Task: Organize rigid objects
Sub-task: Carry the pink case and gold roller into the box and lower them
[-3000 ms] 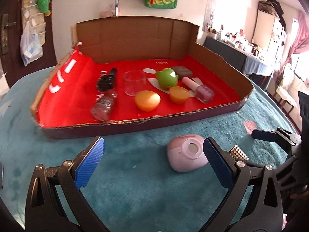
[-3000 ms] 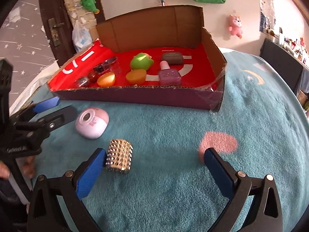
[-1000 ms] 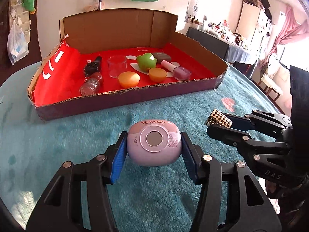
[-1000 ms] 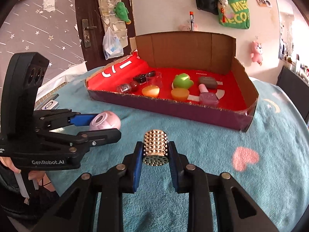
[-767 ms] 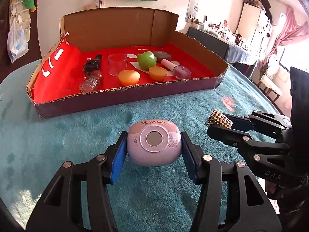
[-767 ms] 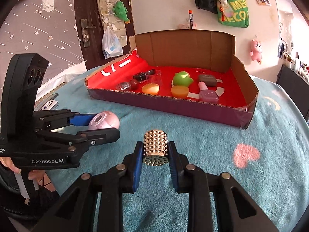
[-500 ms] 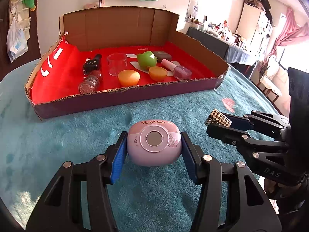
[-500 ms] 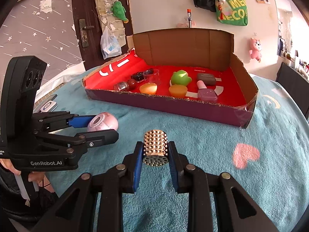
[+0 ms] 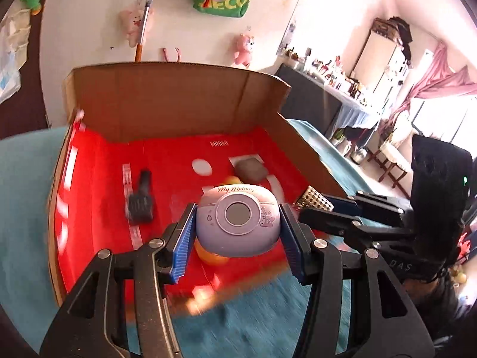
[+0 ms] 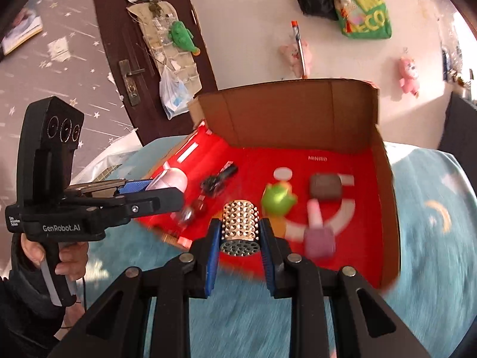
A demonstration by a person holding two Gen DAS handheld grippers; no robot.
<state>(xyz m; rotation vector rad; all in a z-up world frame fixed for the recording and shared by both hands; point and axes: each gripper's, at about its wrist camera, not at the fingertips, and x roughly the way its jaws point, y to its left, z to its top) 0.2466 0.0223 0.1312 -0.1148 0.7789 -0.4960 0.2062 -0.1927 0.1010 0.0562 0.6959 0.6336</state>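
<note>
My left gripper (image 9: 237, 235) is shut on a lilac "My Melody" round case (image 9: 238, 220) and holds it in the air above the near part of the red-lined cardboard box (image 9: 176, 101). My right gripper (image 10: 240, 238) is shut on a studded gold cylinder (image 10: 240, 229), also raised over the box's front edge (image 10: 384, 208). The left gripper with the lilac case (image 10: 170, 180) shows at the left of the right wrist view. The right gripper with the cylinder (image 9: 316, 200) shows at the right of the left wrist view.
Inside the box lie a black bottle (image 9: 140, 203), a brown pad (image 10: 325, 186), a green toy (image 10: 278, 197), a pink nail-polish bottle (image 10: 319, 232), an orange piece (image 9: 213, 258) and small jars (image 10: 190, 211). The box rests on a teal cloth (image 10: 432, 238).
Both grippers have moved forward and up with their objects, from above the teal cloth to over the box's front part. The frames are motion-blurred.
</note>
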